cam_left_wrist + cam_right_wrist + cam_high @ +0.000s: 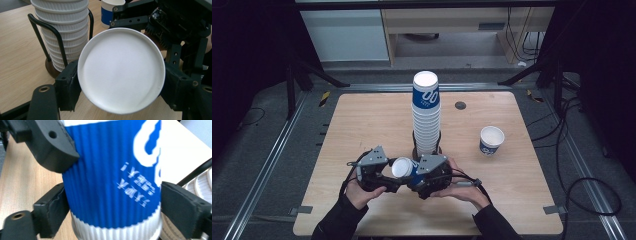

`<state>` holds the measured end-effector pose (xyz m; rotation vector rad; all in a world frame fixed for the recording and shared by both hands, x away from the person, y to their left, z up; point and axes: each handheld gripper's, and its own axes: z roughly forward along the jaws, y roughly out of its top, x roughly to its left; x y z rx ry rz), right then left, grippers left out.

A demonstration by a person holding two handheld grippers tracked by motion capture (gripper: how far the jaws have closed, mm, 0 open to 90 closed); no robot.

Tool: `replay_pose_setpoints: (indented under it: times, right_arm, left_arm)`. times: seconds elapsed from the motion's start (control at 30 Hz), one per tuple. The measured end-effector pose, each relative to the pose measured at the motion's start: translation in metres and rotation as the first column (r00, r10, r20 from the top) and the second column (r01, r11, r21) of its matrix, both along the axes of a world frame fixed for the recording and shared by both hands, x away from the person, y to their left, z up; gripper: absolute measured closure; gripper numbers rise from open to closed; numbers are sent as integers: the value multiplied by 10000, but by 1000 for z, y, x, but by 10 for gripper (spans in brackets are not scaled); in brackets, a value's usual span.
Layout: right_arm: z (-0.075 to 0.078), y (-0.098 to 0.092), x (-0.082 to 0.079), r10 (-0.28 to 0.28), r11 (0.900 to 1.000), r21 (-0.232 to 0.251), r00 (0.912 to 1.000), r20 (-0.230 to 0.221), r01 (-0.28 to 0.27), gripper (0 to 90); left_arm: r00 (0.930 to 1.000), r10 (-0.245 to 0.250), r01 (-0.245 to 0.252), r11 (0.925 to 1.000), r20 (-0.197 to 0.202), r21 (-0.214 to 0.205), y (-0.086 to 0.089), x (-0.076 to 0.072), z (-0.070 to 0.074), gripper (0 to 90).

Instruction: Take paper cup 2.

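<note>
A blue ribbed paper cup (402, 167) lies on its side in the air between my two grippers, near the table's front. Its white base (121, 70) faces the left gripper (394, 175), whose pads (68, 87) press on the base end from both sides. The cup's blue wall (110, 182) runs between the jaws of my right gripper (112, 212), rim end toward that gripper. Those pads (53, 211) stand close beside the wall without squeezing it. In the high view the right gripper (413, 176) is just right of the cup.
A tall stack of upside-down cups (427, 115) stands in a black wire holder (58, 42) just behind the grippers. One cup (491, 140) stands upright on the wooden table (362, 120) to the right. A dark round spot (460, 105) marks the far part.
</note>
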<state>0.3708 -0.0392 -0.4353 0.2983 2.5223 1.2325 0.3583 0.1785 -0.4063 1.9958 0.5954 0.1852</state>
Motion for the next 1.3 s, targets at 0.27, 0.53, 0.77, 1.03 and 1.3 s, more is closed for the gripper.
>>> replay_pose_setpoints:
  times: [0.27,0.53,0.77,1.03,1.3]
  right_arm:
    - [13,-18,2,-163,9959,892,9998,-98,171,97]
    - [18,-48,8,-503,9826,1755,9964,-684,616,94]
    - [12,-49,8,13,9765,2138,9925,-1222,251,93]
    - [8,-46,9,864,9642,2628,9799,-1797,-368,89]
    - [2,-37,8,1240,9643,2541,9745,-1868,-740,89]
  left_arm:
    - [9993,344,-339,9987,127,-383,17,6,3,266]
    - [9989,459,-436,9894,132,-1384,33,11,8,267]
    - [9995,130,-71,9824,302,-1869,32,9,10,266]
    - [9980,-520,578,9816,361,-1821,21,4,9,267]
    - [9936,-1091,1124,9786,287,-1726,9,-1,7,267]
